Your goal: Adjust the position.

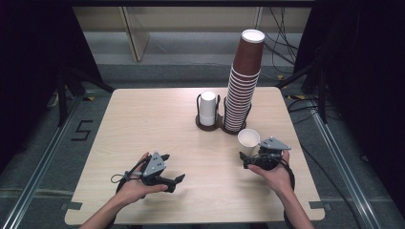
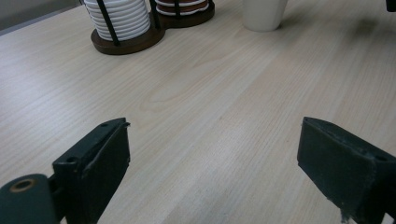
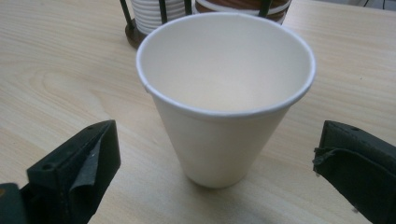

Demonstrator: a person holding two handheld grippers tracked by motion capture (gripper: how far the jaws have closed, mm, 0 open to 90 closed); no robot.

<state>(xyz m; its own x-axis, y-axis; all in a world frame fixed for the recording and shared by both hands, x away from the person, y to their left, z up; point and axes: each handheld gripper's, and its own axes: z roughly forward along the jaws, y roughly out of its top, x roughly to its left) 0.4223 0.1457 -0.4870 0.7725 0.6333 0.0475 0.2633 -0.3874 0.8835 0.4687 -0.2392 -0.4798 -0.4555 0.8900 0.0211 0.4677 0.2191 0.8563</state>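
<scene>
On the table [image 1: 157,124], white cup [image 3: 224,98] stands free between wide-open right gripper [image 3: 215,163] jaws.

Even, soft overhead light falls on the pale wooden table [image 1: 157,124], while the surroundings drop into near-black at both sides of the high view. Shadows are faint and short; the white cup [image 3: 224,93] casts a dim one at its base. Both gripper views are slightly soft, the near black jaws blurred
</scene>
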